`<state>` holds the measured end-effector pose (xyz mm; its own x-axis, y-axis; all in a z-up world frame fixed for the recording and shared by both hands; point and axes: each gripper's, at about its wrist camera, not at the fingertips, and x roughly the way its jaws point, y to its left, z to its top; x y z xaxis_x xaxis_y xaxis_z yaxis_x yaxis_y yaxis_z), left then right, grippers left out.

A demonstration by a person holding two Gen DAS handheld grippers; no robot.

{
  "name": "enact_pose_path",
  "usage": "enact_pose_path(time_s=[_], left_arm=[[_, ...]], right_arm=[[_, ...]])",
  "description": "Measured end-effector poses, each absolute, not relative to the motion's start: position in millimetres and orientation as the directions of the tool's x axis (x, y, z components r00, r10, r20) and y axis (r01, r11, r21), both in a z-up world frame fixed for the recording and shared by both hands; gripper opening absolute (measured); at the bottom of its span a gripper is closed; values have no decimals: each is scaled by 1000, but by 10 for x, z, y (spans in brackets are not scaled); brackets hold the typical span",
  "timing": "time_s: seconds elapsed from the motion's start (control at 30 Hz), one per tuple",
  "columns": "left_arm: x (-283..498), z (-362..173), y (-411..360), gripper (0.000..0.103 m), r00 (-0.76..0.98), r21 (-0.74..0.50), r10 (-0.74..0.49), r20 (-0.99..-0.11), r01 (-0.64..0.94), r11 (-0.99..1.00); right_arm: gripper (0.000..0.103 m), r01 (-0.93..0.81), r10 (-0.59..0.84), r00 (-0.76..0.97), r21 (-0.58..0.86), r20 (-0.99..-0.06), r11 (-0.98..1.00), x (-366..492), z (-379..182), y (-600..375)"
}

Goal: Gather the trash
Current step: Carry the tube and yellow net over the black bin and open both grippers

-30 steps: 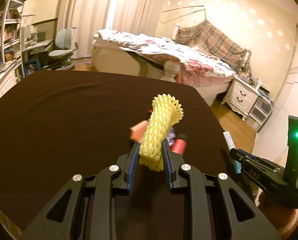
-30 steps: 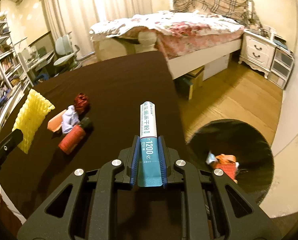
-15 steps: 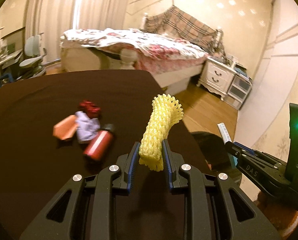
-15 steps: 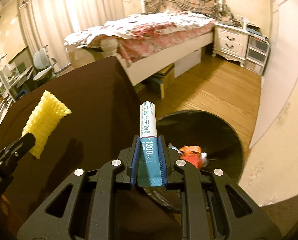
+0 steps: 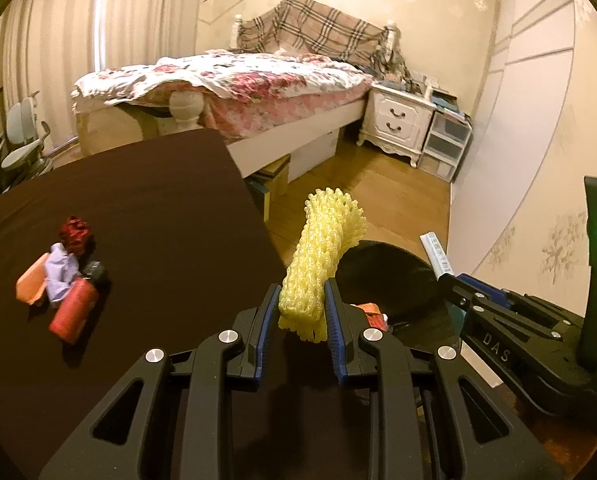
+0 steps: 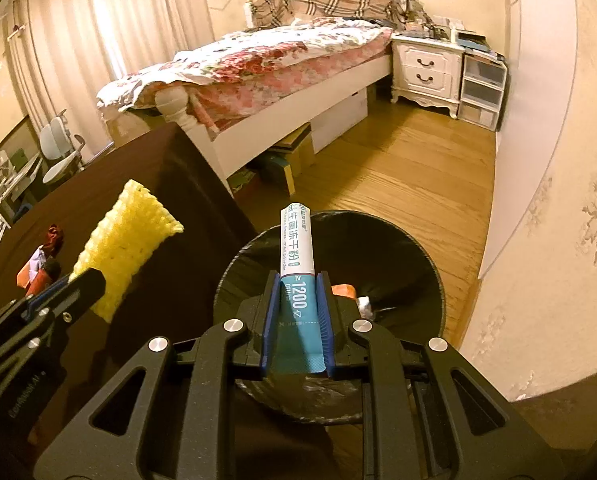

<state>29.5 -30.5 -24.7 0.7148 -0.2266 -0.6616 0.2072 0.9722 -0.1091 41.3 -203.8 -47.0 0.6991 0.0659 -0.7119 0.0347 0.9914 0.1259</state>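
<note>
Above the round black bin (image 6: 426,272) beside the dark brown table (image 5: 146,208), the right gripper (image 6: 297,312) pinches a slim white-and-teal sachet (image 6: 296,256) between closed blue pads, its free end standing over the bin's mouth, apparently lined up for a drop onto the orange and white scraps already inside. Just to its left, the left gripper (image 5: 301,312) squeezes a folded yellow foam-net fruit sleeve (image 5: 318,256) between nearly closed jaws, the soft mesh bulging above the pads and sitting at the table's edge, short of the bin. A small heap of litter (image 5: 64,284), red, orange and pale, lies on the table well apart from both tools, evidently awaiting a later trip. A second earlier the sachet hung over the tabletop with the bin off to the right; both grippers have since swung towards the bin, grips unchanged.
</note>
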Motion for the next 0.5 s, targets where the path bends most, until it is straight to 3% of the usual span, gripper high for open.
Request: enact_pose_path(time_s=[0.4,0.5], left_arm=[[432,-305,-534,26,691,-74,-229,-685,247,966],[432,-320,-568,34,689,-57,-218,-691,248,967]], right_arm=[[19,83,32,693,124,-720,989,436,-554,-2226],[22,97,18,693,117,-720,988,442,-561,-2255]])
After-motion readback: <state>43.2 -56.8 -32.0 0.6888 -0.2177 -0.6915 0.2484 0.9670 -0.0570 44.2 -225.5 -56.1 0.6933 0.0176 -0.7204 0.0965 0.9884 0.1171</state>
